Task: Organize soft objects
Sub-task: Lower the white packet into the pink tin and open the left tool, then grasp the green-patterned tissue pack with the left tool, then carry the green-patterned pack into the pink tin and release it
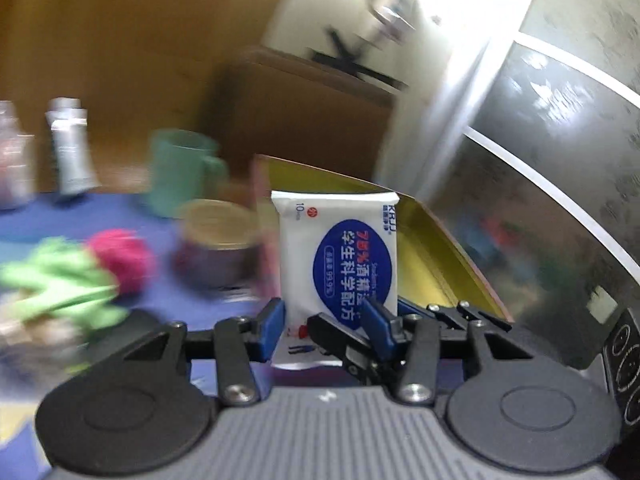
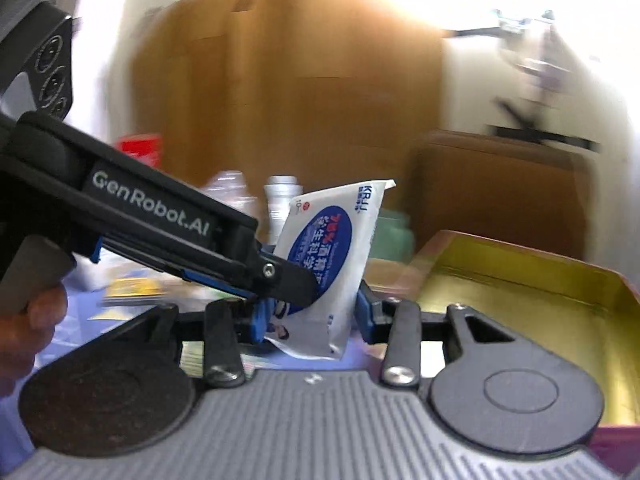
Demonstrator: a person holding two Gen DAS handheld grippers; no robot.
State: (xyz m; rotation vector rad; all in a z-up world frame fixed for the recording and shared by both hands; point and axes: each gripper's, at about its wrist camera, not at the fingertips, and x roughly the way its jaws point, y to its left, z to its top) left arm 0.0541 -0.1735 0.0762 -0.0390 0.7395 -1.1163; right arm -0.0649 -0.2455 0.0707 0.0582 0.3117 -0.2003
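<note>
Standing between left gripper (image 1: 326,326) pads, wipes pack (image 1: 338,248)

Daylight strong, blown out white at upper right of both views. Heavy motion smear across background: mug (image 1: 182,172), red and green cloth (image 1: 80,272) at left, cardboard box (image 2: 288,80). Wipes pack (image 1: 340,256) and near black hardware stay sharp. Fisheye bends edges; corners dark.

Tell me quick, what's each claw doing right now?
Left gripper: closed on the white wipes packet.
Right gripper: closed on the same packet's lower end.
</note>
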